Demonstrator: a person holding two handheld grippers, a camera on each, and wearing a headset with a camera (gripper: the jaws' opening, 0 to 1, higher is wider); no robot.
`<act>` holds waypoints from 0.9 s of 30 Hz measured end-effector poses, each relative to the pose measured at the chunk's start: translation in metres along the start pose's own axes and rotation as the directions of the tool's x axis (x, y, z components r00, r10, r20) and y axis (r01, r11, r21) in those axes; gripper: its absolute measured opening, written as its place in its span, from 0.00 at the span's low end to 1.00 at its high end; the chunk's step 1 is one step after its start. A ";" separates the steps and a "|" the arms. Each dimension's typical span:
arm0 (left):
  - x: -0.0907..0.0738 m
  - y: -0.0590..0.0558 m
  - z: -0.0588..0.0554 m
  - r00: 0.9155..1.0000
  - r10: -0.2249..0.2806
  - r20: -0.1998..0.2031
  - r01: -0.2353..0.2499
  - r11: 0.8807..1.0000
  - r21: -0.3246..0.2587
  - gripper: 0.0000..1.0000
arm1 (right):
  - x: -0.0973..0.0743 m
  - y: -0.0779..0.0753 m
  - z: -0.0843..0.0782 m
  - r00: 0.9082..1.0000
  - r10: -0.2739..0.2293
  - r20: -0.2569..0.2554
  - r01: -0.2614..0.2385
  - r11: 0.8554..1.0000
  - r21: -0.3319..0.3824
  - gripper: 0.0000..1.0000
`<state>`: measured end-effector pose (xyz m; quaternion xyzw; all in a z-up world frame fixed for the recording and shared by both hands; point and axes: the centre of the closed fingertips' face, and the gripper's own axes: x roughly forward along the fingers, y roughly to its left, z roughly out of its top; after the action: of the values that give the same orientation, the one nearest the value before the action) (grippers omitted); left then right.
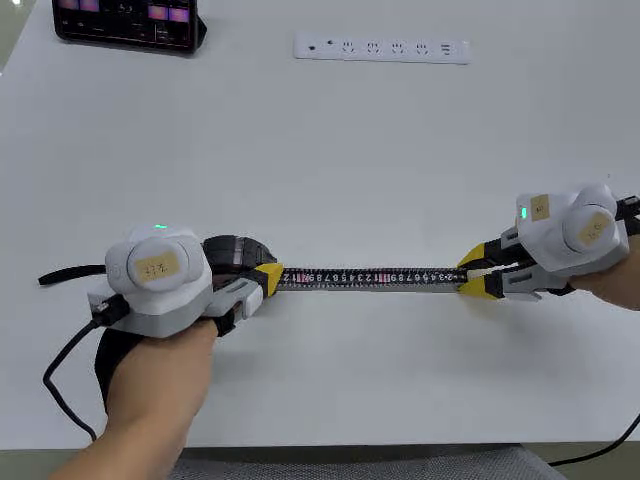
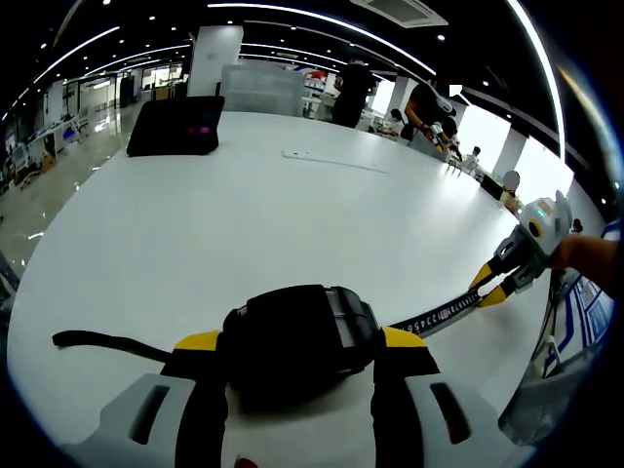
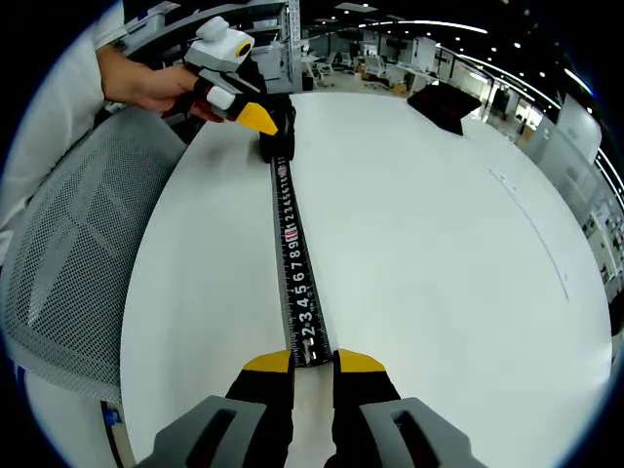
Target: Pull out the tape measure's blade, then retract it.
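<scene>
L tongs (image 2: 302, 343): grips blk case (image 1: 235, 254) | R tongs (image 3: 314, 364): nips flat blade (image 3: 292, 253)

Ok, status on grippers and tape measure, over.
Left gripper shut on tape measure case. Right gripper shut on blade, pulled out along table. Nothing lying across it.

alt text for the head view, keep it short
Two handheld grippers stretch a tape measure's blade across a white table: the left gripper clamps the black case, the right gripper pinches the blade's end. A power strip and a tablet sit at the far edge.
</scene>
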<state>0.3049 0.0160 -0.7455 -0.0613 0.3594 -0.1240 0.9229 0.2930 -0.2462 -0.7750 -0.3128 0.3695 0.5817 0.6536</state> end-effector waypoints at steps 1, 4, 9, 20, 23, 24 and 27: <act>0.000 0.000 0.000 1.000 0.000 0.000 0.000 1.000 0.000 0.55 | 0.000 0.000 0.001 1.000 0.001 0.001 -0.001 1.000 0.002 0.11; 0.000 0.000 0.000 1.000 -0.002 0.000 0.002 1.000 -0.002 0.55 | 0.002 0.002 0.005 1.000 0.009 0.014 -0.009 1.000 0.012 0.11; 0.000 0.000 0.000 1.000 -0.007 0.001 0.007 1.000 -0.007 0.55 | 0.005 0.002 0.013 1.000 0.010 0.028 -0.010 1.000 0.005 0.10; 0.001 0.001 0.000 1.000 -0.012 0.007 0.012 1.000 -0.009 0.55 | 0.014 0.004 0.027 0.999 0.021 0.050 -0.021 1.000 0.012 0.10; 0.001 0.001 0.000 1.000 -0.013 0.008 0.013 1.000 -0.010 0.55 | 0.017 0.004 0.031 0.998 0.023 0.056 -0.023 1.000 0.014 0.10; 0.001 0.001 0.000 1.000 -0.014 0.007 0.014 1.000 -0.009 0.55 | 0.017 0.004 0.032 0.998 0.023 0.058 -0.024 1.000 0.014 0.10; 0.001 0.001 0.000 1.000 -0.015 0.010 0.015 1.000 -0.010 0.55 | 0.019 0.004 0.035 0.998 0.026 0.065 -0.027 1.000 0.016 0.10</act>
<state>0.3062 0.0164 -0.7463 -0.0695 0.3550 -0.1286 0.9234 0.2945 -0.2061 -0.7720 -0.2833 0.3572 0.5970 0.6601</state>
